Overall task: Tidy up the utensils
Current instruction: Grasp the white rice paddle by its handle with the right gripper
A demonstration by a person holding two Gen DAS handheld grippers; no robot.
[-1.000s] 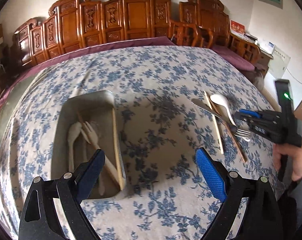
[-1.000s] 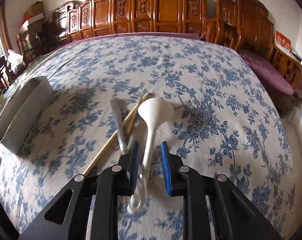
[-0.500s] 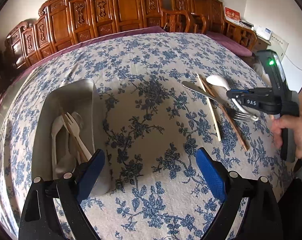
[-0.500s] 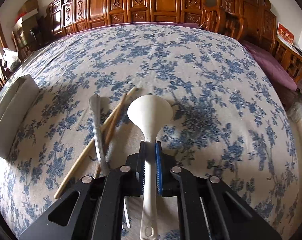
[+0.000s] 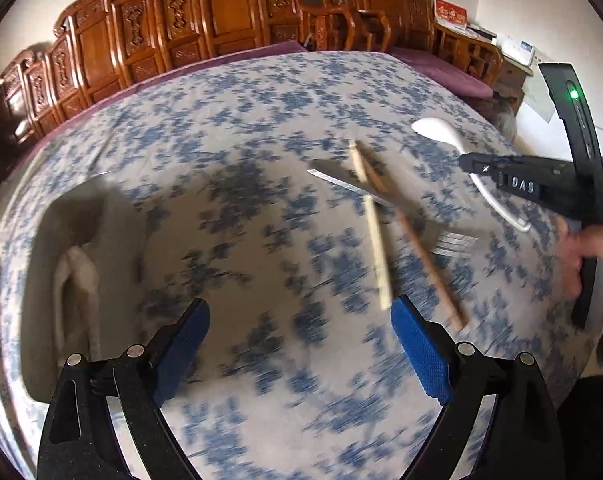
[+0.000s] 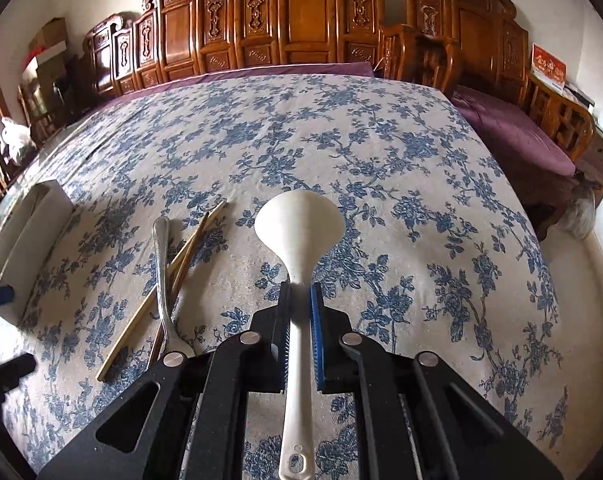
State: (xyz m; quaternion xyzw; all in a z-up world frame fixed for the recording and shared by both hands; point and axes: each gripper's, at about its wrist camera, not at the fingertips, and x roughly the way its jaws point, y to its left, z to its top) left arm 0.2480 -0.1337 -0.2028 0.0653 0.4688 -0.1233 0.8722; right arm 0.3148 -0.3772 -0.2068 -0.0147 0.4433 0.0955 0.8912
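The right gripper [image 6: 299, 308] has its two fingers pressed together on the neck of the white spoon [image 6: 301, 232], just behind the bowl. The bowl sticks out in front of the fingertips and the long handle runs back between the two black arms toward the camera. The grip near the bowl probably keeps the heavy end from tipping down. In the left wrist view the spoon [image 5: 437, 130] appears lifted a little above the cloth, though the blur makes this not certain.

To the left of the right gripper, near it, the metal fork [image 6: 163, 280] and the two chopsticks [image 6: 173, 276] lie crossed on the flowered tablecloth [image 6: 381, 168]. They touch each other, so they are likely the next things to collect. Farther to the left, well apart from this gripper, stands the metal tray [image 6: 33, 224], of which only the outer wall is seen here.

The left gripper [image 5: 301, 340] is empty, with its blue pads [image 5: 419, 354] spread wide apart above the cloth. The tray [image 5: 41, 280] is just to the left of its left finger, and some pale utensils [image 5: 77, 276] already lie inside, too blurred to name. The fork and chopsticks lie ahead of its right finger, so this gripper seems to be placed between the tray and the remaining pieces, maybe to take one of them.

The spoon must now go across to the tray, and the carrying should be kept level, because the long handle can turn in the narrow grip.
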